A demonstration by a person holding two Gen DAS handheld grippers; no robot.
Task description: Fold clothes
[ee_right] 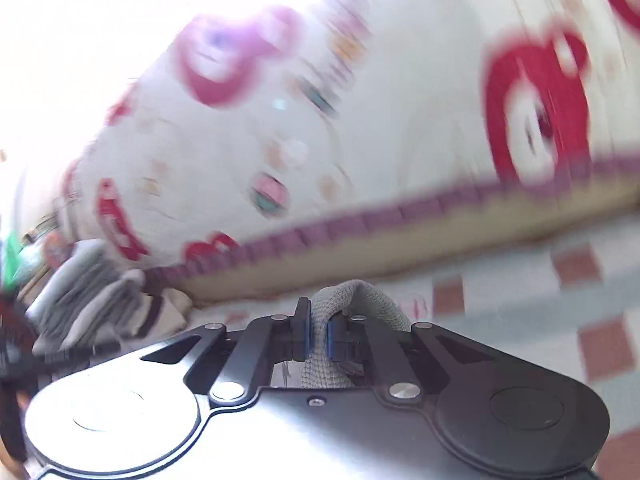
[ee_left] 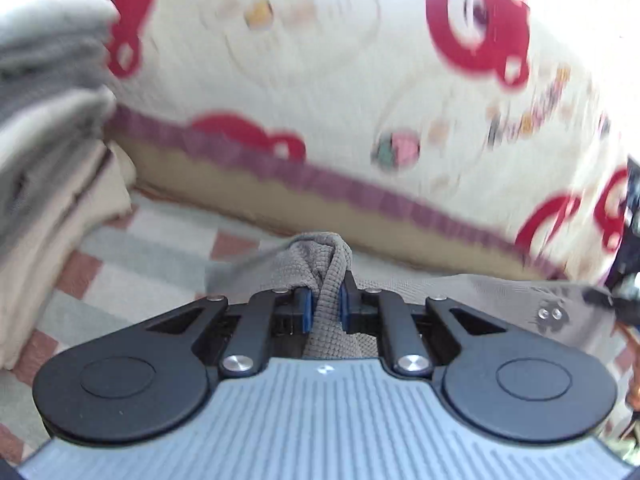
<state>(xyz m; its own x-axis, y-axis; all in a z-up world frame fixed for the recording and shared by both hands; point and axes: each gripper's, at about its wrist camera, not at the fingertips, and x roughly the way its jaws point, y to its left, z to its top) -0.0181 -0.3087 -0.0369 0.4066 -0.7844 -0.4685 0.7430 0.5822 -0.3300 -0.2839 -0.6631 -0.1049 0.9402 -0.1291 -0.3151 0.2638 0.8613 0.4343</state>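
We held a two-finger gripper in each hand. The left gripper was clenched on the cloth, a grey-beige knit with a fine waffle texture. The fabric was bunched into a narrow vertical fold between the blue pads and rose above the fingers in a rounded hump. From there it ran to the right as a taut band toward the other gripper, of which only a blurred edge showed at the right margin.

The right gripper was likewise clenched on the same cloth. Here the knit looped over the top of the right-hand finger and dropped between the pads toward the body.

Below both grippers lay a bed sheet with pale grey stripes and brick-red squares. Behind it stood a thick cream quilt, printed with red rounded shapes and edged with a purple band above a tan strip. A stack of folded grey and beige clothes lay at the left, beside the quilt. Both views were motion-blurred.
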